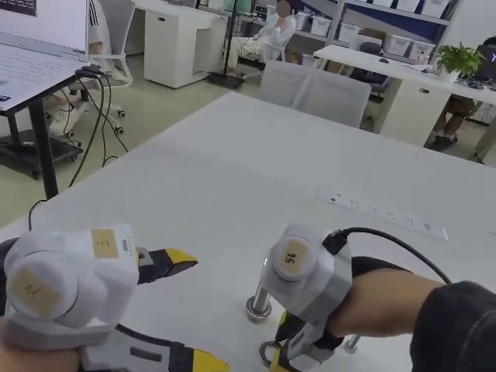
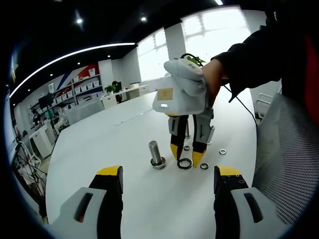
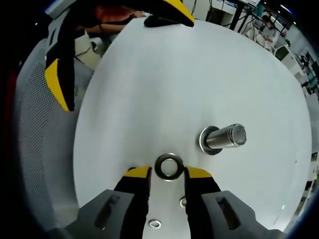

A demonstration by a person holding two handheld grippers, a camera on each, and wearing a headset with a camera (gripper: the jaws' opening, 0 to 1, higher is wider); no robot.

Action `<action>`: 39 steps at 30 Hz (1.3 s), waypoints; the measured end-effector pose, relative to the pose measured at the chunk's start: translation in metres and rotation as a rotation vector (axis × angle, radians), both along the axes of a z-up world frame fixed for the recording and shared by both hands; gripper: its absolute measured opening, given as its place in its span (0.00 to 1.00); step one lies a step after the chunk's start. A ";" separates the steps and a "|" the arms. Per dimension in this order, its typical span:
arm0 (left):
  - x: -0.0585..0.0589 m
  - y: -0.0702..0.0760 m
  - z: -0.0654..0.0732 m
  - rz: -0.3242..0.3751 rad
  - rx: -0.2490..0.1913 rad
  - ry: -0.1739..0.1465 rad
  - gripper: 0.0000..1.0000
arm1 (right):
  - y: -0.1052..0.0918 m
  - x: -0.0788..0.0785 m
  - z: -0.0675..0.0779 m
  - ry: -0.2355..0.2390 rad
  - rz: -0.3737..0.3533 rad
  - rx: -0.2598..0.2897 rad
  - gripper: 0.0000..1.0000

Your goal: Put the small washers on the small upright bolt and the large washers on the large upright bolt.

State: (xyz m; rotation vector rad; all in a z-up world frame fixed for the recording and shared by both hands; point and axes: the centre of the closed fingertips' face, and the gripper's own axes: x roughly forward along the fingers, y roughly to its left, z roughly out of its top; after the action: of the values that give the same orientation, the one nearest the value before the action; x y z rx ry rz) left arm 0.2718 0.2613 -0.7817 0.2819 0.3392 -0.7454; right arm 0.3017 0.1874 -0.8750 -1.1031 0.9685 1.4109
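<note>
Right gripper was pointed straight down at the table, jaws narrow. The large washer lay flat right at the tips, its near half between them. I couldn't tell if the pads actually touched it or just straddled it. Two small washers lay flat on the table closer in, in the gap under the jaws. In the left gripper view I saw more small ones loose just beside the right tips, one further out toward my side.

The large upright bolt stood just beside the large washer, not touching it, threads up. It had a wider ring at its foot: head or washer, couldn't tell.

The small upright bolt was mostly hidden behind my right wrist in the head view. Only a thin grey stub showed, near the right gripper.

Left gripper was wide open and held nothing. It hovered above the table, well apart from both bolts, and was aimed at the right gripper and the large bolt.

Farther out, a white power strip lay flat on the table, well apart from the work. Past the far edge was a grey mesh chair. An open laptop sat on a side stand at upper left. At the back were a potted plant on another desk and a seated person.
</note>
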 end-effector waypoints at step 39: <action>-0.005 -0.001 -0.002 0.001 -0.003 0.002 0.72 | -0.012 0.002 0.012 -0.014 -0.014 -0.030 0.24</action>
State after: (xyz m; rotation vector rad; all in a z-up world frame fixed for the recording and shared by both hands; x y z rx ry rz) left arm 0.2666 0.2600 -0.7836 0.2782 0.3405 -0.7455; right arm 0.3033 0.1754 -0.8632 -1.1249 0.9884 1.3802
